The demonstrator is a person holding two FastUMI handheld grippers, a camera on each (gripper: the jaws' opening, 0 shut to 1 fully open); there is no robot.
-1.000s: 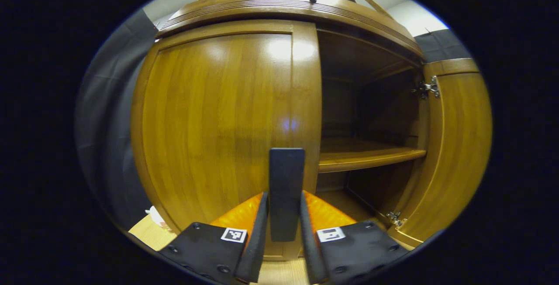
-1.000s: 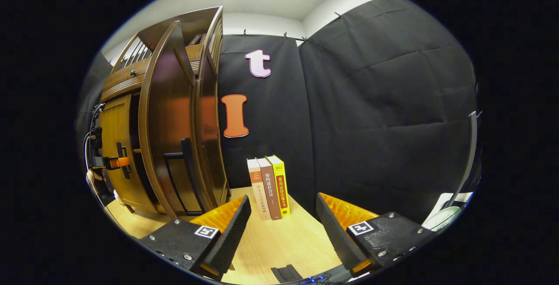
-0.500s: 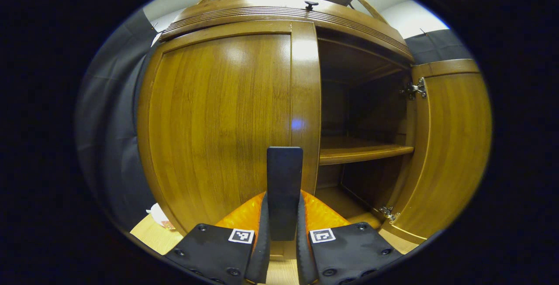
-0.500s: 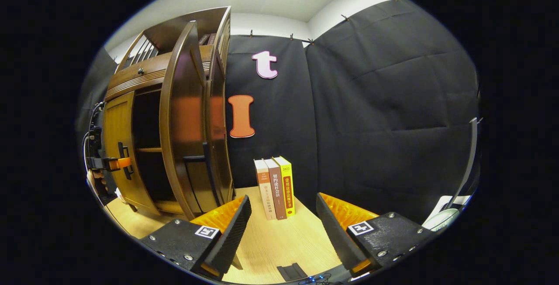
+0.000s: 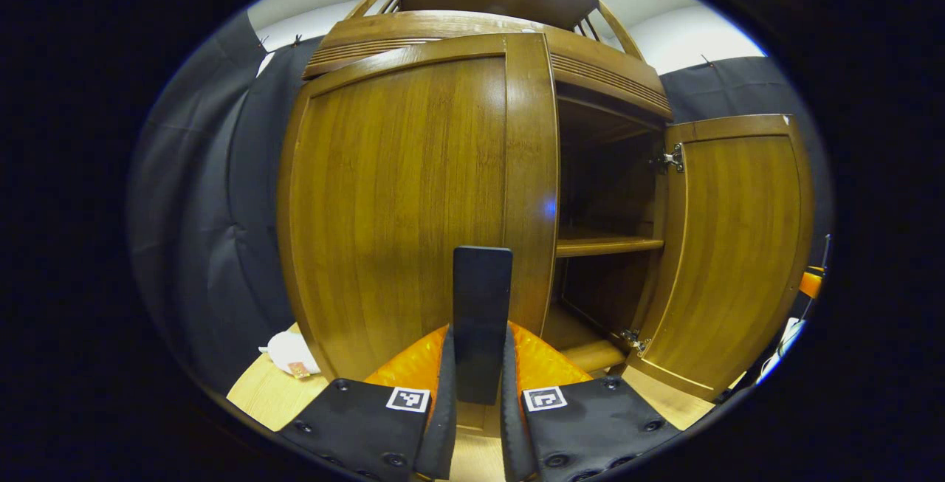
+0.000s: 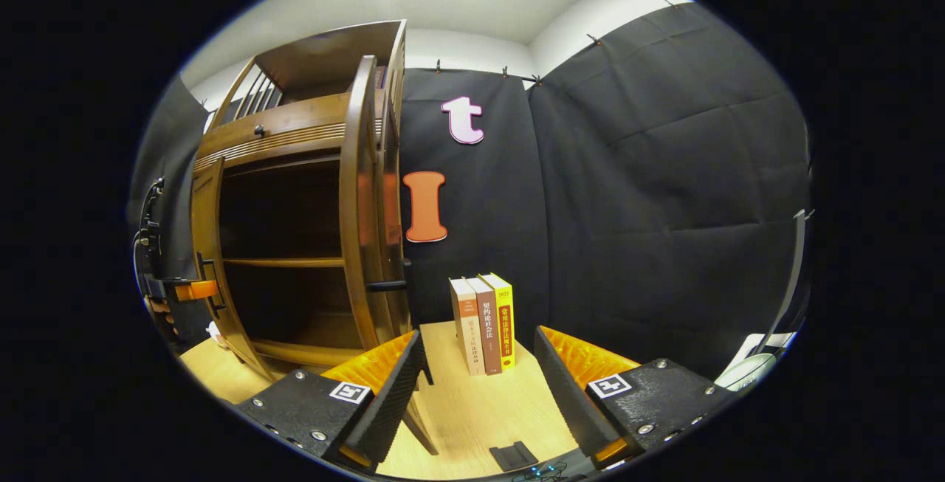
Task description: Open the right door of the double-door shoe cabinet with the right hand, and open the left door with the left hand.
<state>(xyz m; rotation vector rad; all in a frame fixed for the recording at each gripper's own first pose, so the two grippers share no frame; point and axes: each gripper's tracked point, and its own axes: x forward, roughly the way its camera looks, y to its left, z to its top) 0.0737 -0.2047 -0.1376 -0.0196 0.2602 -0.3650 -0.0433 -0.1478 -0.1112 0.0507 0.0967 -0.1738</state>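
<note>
Left tool (image 5: 480,386) clenched on flat dark bar handle (image 5: 482,319) to swing brown wooden left door (image 5: 399,201); right tool (image 6: 478,379) released, wooden right door (image 5: 727,246) open.

In the left gripper view the cabinet (image 5: 472,172) stands on the table (image 5: 266,401), wall cloth behind it. The left door (image 5: 413,201) is right in front, its handle (image 5: 482,319) sitting between the left gripper (image 5: 480,364) fingers. To the right of that door is the open inside with a shelf (image 5: 605,246) across it, and further right the right door (image 5: 731,246) is swung out. A crumpled thing (image 5: 291,353) lies on the table at the cabinet's lower left.

In the right gripper view the cabinet is on the left, and three books (image 6: 487,323) stand upright on the table just right of it, against the cloth. The right gripper (image 6: 480,386) sits in front of the books, apart from them.
</note>
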